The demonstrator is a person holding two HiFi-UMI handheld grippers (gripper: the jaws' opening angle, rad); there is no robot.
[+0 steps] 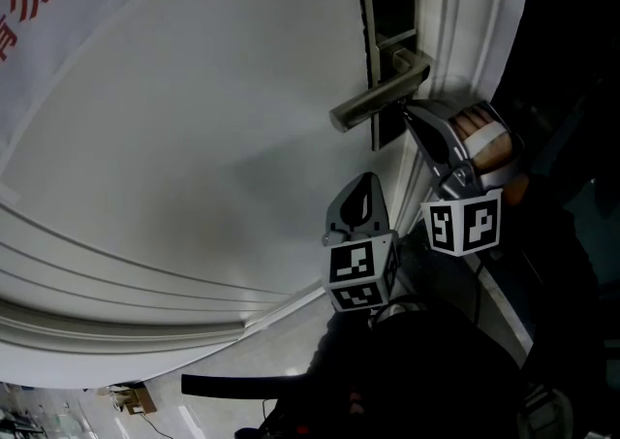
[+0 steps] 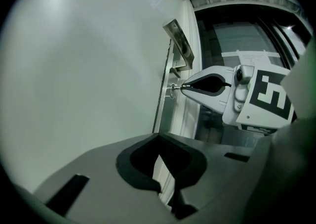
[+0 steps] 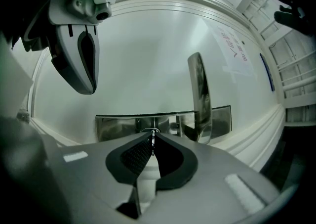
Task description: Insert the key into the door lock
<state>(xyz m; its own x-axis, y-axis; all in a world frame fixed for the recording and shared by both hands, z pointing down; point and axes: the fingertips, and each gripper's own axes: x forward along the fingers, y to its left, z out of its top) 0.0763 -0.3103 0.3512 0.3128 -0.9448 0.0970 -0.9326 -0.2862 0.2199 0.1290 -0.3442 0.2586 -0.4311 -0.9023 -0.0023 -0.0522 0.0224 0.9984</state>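
**Key [image 3: 153, 144] pinched in the right gripper [image 3: 152, 138], its tip at the door lock [image 3: 118, 126]**

The right gripper's dark pads [image 3: 132, 156] are pressed together on the key. It shows edge-on as a thin metal strip running toward 12 o'clock from the jaw tips. Its far end meets a small round keyhole rim [image 3: 150, 130] on the chrome plate of the door lock. How deep the blade sits in the keyhole cannot be told.

In the right gripper view, the lever handle [image 3: 200, 94] rises from the plate at about 1 o'clock from the key. The plate is mounted on the pale door [image 3: 148, 55], which fills the view behind it.

In the head view, the right gripper's tips sit just under the handle, against the lower part of the plate. A hand [image 1: 481, 137] grips the tool at 4 o'clock from the tips. The right gripper's marker cube [image 1: 463, 224] hangs below that hand.

The left gripper [image 2: 159, 138] has its jaws closed tip to tip with nothing between them. Only a sliver of the white door frame [image 2: 190, 114] shows through the gap behind the tips. This gripper is apart from the lock, at about 7 o'clock from the right gripper's tips in the head view. In the right gripper view it shows at 10 o'clock.
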